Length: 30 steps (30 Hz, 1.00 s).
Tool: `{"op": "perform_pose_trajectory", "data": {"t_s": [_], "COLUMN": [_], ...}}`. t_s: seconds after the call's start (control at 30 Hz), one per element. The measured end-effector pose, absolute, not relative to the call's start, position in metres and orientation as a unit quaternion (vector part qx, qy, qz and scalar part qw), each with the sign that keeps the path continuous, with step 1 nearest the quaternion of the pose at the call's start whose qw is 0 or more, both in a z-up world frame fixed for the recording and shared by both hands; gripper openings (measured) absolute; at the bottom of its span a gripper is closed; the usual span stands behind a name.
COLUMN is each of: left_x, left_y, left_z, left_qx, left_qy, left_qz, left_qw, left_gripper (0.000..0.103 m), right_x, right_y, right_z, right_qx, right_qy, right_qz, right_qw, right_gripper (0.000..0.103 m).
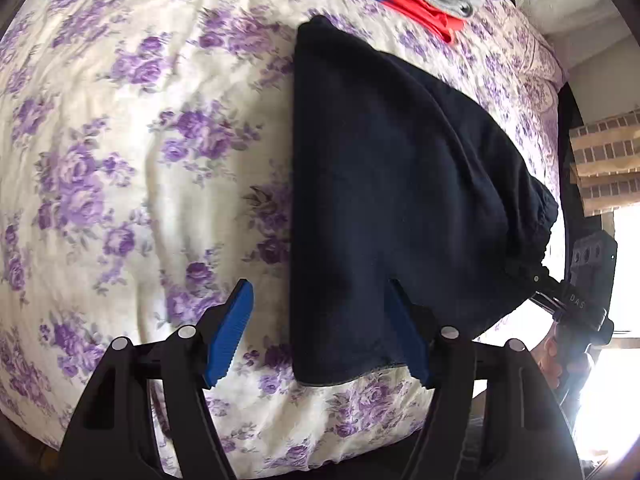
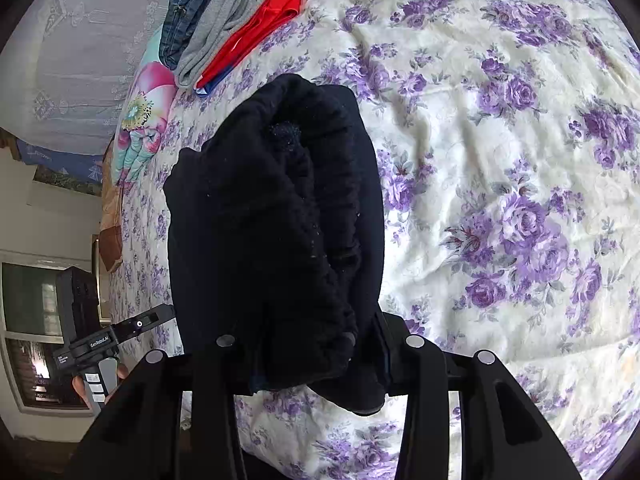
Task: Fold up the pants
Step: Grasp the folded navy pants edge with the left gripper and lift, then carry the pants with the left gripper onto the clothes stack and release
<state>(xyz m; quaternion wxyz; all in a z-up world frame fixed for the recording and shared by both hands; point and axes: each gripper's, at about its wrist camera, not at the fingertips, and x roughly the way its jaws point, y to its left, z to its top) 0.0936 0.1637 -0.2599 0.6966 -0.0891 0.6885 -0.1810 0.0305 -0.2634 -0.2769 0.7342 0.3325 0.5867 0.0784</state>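
The bedspread (image 1: 120, 160), cream with purple roses, covered the bed and filled most of both views. The black pants (image 1: 384, 184) lay on it in a folded bundle, their far end resting on the fabric near the stack of clothes and their near, gathered waistband end (image 2: 320, 300) raised toward the right gripper. Beyond the pants, at the far edge of the bed, lay a stack of folded clothes: a denim item (image 2: 192, 4), a grey item (image 2: 224, 28) and a red item (image 2: 272, 20) with a blue edge, overlapping one another in a row. A floral pillow (image 2: 140, 120) lay just beside that stack. The left gripper (image 1: 320, 328) stood with its blue pads (image 1: 232, 332) spread apart; one pad was over bare bedspread, the other was against the near edge of the pants, and nothing was clamped between them. The right gripper (image 2: 316, 344) was buried in the bunched waistband, its fingertips hidden by cloth, so whether it was clamped on the pants could not be told. In the right wrist view, the person's left hand (image 2: 86, 390) showed on the handle of the other tool.
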Motion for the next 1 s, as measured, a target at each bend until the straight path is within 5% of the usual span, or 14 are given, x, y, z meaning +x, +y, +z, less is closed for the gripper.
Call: {"op": "perform_pose_trajectory", "data": {"t_s": [0.2,0.27,0.43,0.5,0.57,0.63,0.67,0.8,1.0], "left_x": [0.107,0.112,0.109,0.114,0.127,0.136,0.14,0.131,0.112], "left_y": [0.147,0.147,0.135,0.133,0.129,0.13,0.128,0.106,0.096], "left_z": [-0.291,-0.286,-0.272,-0.278,-0.292,-0.301,-0.296,-0.263,-0.194], "left_qx": [-0.095,-0.123,-0.07,-0.074,-0.1,-0.139,-0.143,-0.043,-0.031], "left_qy": [0.706,0.703,0.695,0.708,0.729,0.736,0.73,0.7,0.634], "left_qz": [-0.171,-0.193,-0.201,-0.198,-0.203,-0.199,-0.197,-0.193,-0.219], "left_qw": [0.681,0.674,0.687,0.674,0.646,0.632,0.638,0.686,0.741], "left_gripper": [0.071,0.045,0.033,0.041,0.077,0.078,0.058,0.018,0.015], "right_x": [0.034,0.035,0.041,0.045,0.049,0.049,0.048,0.039,0.038], "right_y": [-0.269,-0.269,-0.279,-0.281,-0.279,-0.272,-0.267,-0.226,-0.192], "right_z": [-0.288,-0.29,-0.304,-0.308,-0.308,-0.299,-0.29,-0.235,-0.167], "right_qx": [0.341,0.343,0.392,0.41,0.404,0.376,0.357,0.199,0.108], "right_qy": [0.594,0.595,0.601,0.596,0.591,0.585,0.58,0.55,0.495], "right_qz": [0.077,0.077,0.082,0.087,0.093,0.097,0.1,0.1,0.11], "right_qw": [0.724,0.723,0.692,0.685,0.692,0.712,0.725,0.805,0.855], "right_gripper": [0.046,0.049,0.063,0.065,0.059,0.048,0.043,0.039,0.038]}}
